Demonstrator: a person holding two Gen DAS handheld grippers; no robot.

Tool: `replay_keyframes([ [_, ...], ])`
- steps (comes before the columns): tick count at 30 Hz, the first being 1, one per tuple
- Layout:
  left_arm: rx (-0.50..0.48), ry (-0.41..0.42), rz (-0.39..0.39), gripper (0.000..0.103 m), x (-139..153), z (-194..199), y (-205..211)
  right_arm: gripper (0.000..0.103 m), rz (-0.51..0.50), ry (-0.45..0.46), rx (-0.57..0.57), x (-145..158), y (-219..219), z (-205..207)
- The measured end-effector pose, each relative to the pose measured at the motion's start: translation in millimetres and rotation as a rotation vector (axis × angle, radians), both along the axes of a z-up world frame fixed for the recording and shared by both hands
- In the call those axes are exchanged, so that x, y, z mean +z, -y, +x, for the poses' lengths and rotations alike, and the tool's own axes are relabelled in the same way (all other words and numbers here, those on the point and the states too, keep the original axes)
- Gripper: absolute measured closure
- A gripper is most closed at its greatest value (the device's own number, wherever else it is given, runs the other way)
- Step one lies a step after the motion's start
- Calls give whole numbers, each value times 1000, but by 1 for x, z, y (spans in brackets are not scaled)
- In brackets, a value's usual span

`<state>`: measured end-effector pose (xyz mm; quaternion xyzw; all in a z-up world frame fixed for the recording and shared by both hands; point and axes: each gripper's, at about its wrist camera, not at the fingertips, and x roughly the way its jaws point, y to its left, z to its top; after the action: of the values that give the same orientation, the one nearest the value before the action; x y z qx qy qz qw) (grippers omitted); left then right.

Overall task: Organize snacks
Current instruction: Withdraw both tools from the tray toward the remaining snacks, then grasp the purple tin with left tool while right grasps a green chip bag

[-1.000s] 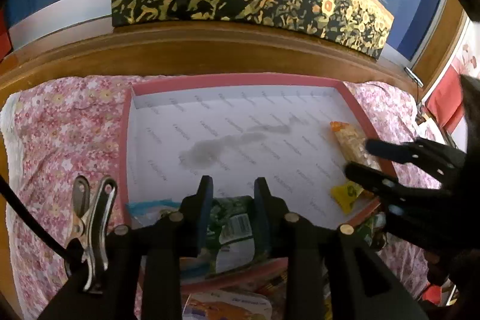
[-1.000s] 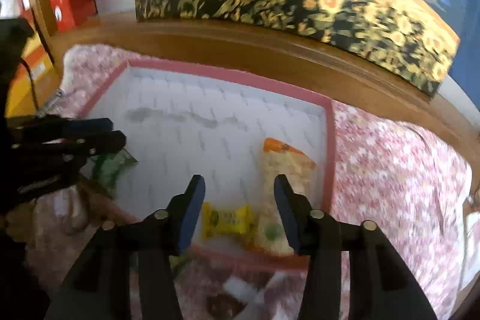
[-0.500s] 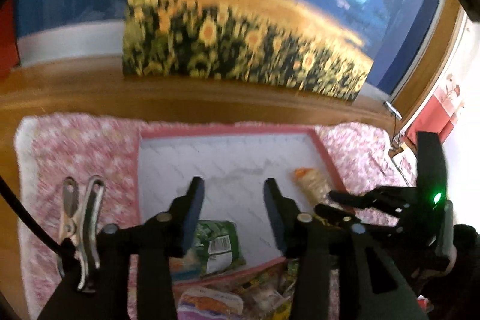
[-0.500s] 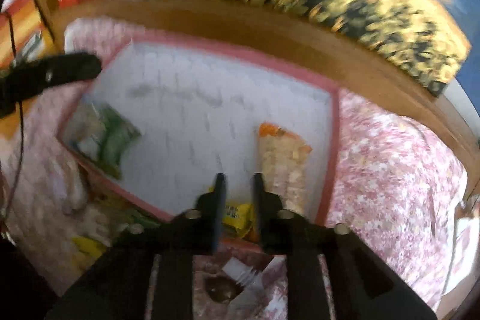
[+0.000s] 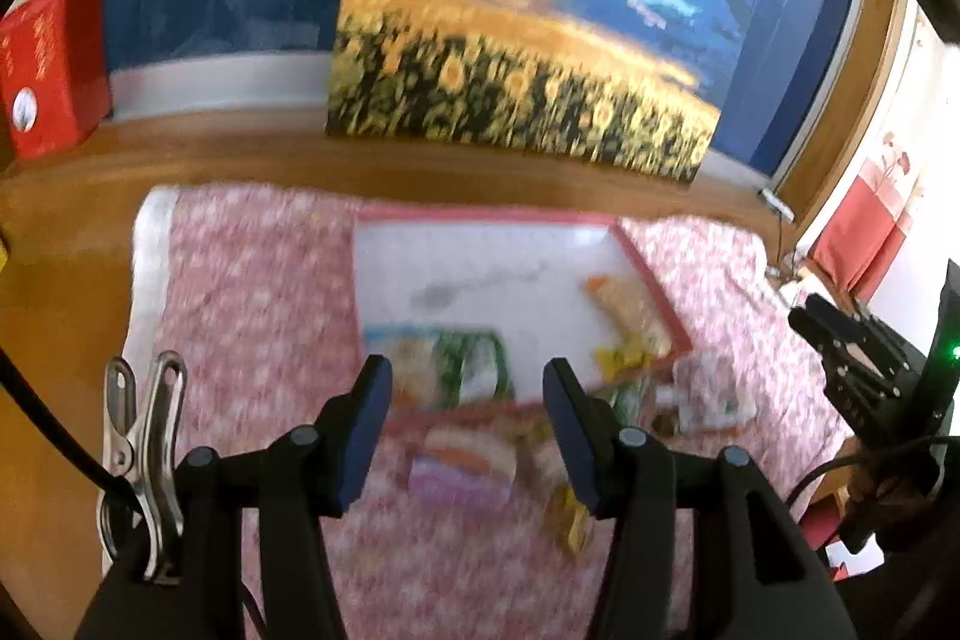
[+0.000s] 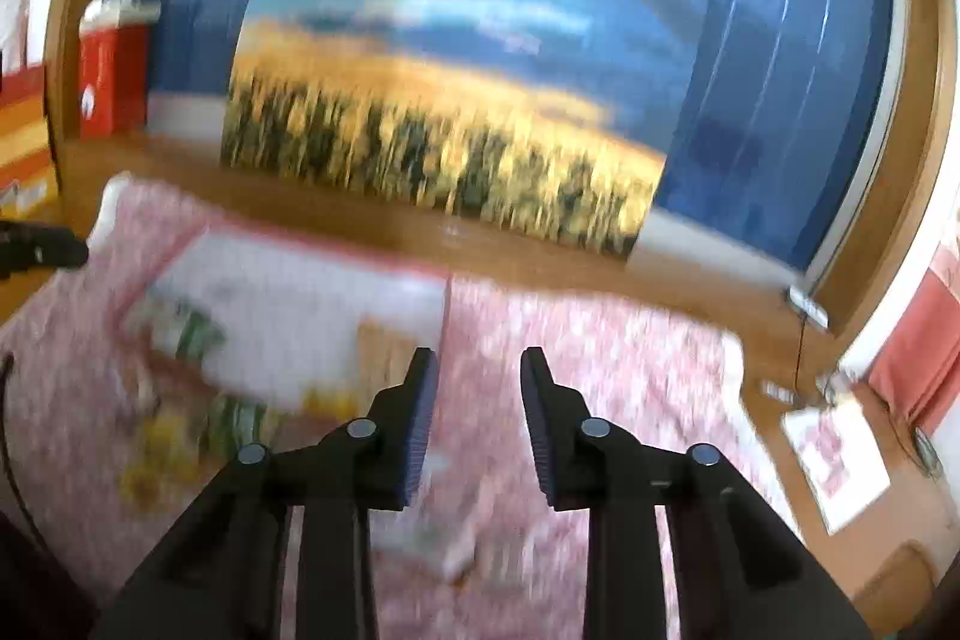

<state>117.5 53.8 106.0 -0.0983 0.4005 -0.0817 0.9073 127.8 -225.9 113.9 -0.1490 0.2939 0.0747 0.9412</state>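
While both tools gape empty, the green snack packet (image 5: 474, 358) lies in the tray (image 5: 651, 274) beyond the left tool (image 5: 465, 382).

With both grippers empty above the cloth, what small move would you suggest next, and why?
Probably lower the left gripper onto the loose packet just in front of the tray and close on it. Its jaws have just been opening, stand apart with nothing between them, and several snacks lie outside the tray on the cloth. The view is blurred, so steady first.
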Motion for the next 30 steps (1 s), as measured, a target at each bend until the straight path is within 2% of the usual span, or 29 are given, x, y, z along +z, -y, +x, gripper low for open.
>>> replay_keyframes([
  [1,-1,-27,0,48,-7,-7,-1,80,11,-39,16,-5,1,-3],
  [6,-23,-118,11,48,-36,-32,-2,80,55,-252,120,-50,-3,-25],
  [10,-37,-198,-29,48,-62,-42,0,80,93,-382,110,-83,-6,-42],
  [13,-37,-241,-54,48,-79,-49,1,75,96,-466,108,-101,-8,-45],
  [15,-29,-271,-50,48,-90,-53,2,72,99,-485,103,-108,-7,-48],
  [20,-18,-259,-51,48,-90,-56,1,62,122,-496,93,-111,-1,-45],
  [25,-1,-190,-59,47,-73,-53,-4,58,132,-503,103,-109,-1,-36],
  [28,28,-165,-77,34,-64,-42,-8,57,133,-504,109,-109,-2,-32],
  [30,46,-156,-84,30,-63,-32,-11,57,123,-506,112,-110,-2,-31],
])
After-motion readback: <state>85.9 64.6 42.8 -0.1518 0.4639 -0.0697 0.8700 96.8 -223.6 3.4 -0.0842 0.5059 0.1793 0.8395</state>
